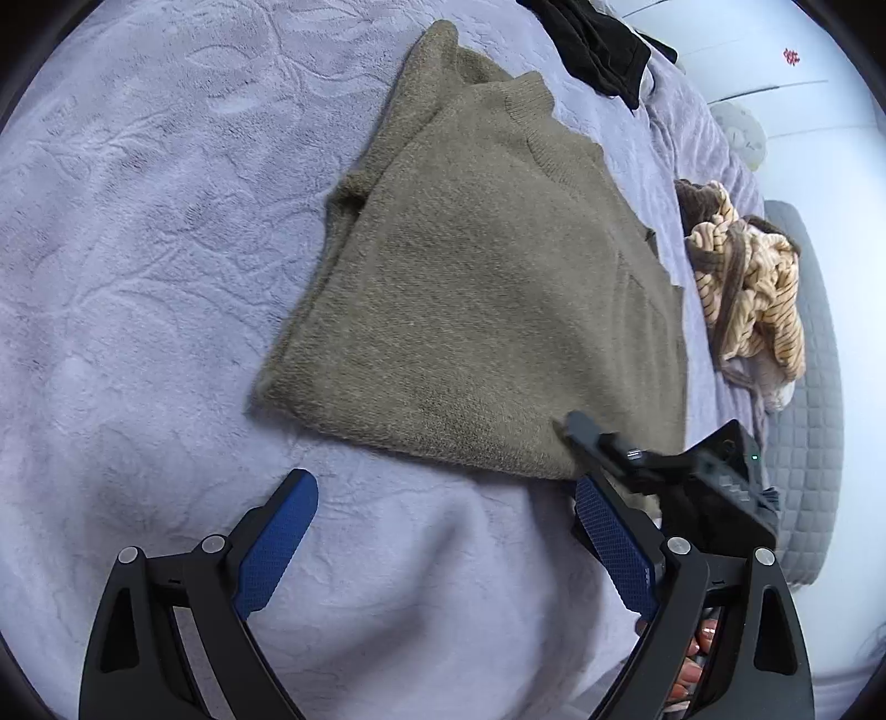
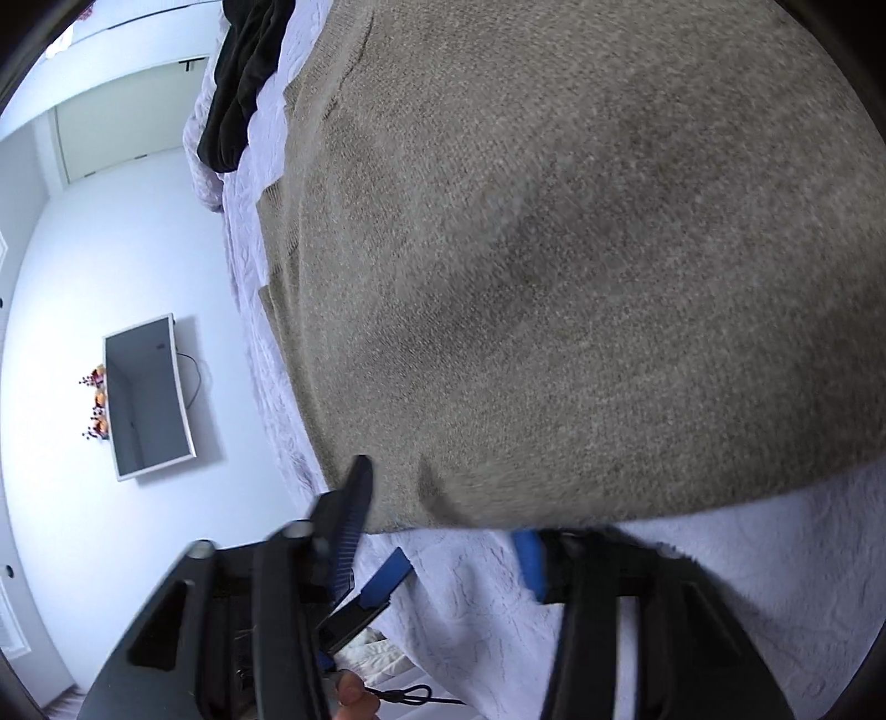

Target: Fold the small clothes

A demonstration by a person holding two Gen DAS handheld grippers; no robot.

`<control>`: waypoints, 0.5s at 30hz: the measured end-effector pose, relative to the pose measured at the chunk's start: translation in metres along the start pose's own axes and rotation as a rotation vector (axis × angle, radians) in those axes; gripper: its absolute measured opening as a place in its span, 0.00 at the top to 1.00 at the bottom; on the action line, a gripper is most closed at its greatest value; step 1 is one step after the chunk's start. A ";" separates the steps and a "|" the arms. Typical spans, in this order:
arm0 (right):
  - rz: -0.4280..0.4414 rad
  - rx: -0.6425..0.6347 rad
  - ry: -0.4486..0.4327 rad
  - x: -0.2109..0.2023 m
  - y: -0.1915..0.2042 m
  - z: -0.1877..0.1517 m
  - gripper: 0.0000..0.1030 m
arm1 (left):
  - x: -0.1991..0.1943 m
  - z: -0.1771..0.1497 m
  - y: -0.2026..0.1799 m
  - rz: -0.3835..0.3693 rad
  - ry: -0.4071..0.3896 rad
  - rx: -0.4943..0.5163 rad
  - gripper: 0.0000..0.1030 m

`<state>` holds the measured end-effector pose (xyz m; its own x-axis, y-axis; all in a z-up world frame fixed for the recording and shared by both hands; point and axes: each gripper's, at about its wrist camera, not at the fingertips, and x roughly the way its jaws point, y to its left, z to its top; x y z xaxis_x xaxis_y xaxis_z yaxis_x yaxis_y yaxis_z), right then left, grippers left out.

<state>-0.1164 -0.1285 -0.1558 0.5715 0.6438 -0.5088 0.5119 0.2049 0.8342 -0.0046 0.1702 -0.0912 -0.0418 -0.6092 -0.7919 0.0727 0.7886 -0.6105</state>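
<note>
**Knitted sweater lies flat on the bed, right tongs at its near hem**

A pale lilac blanket (image 1: 138, 249) covers the bed, and everything rests on it. The olive-brown sweater (image 1: 487, 288) lies flat in the middle of it. Its body is spread out smooth, its neck is at the far end, and one sleeve seems to be already folded in along the side. Beyond the neck of the sweater there is a black garment (image 1: 598, 44). On the right side of the sweater, near but apart from it, a striped beige garment (image 1: 747, 293) is crumpled in a heap.

The left gripper (image 1: 443, 482) hangs just before the near hem of the sweater. Its jaws are spread wide, with only blanket between them. The right gripper (image 2: 443, 498) is at the near right corner of the hem, and its jaws stand narrower around the edge. The picture is blurred there, so I cannot tell whether the pads really pinch the knit.

The sweater looks soft, thick and rather light. I think it will sag and stretch if it is lifted by one point only. It is not slippery, and the fuzzy blanket may drag on it. The best places to hold are probably the two corners of the near hem, where the ribbed edge is firmer, so that the body can be carried evenly toward the neck.
</note>
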 end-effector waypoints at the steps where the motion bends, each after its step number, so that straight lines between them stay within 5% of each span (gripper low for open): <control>1: -0.004 -0.005 -0.003 -0.001 0.001 0.002 0.87 | 0.001 0.000 -0.001 -0.023 0.003 -0.013 0.08; 9: 0.058 -0.107 -0.014 -0.016 0.030 0.006 0.89 | 0.017 0.010 -0.008 -0.148 -0.024 -0.127 0.08; 15: 0.031 -0.165 0.014 -0.019 0.035 0.006 0.89 | 0.022 0.032 -0.023 -0.056 -0.120 -0.092 0.08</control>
<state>-0.1054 -0.1378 -0.1185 0.5758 0.6618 -0.4800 0.3814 0.3019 0.8737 0.0248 0.1362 -0.0941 0.0766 -0.6533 -0.7532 -0.0182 0.7544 -0.6562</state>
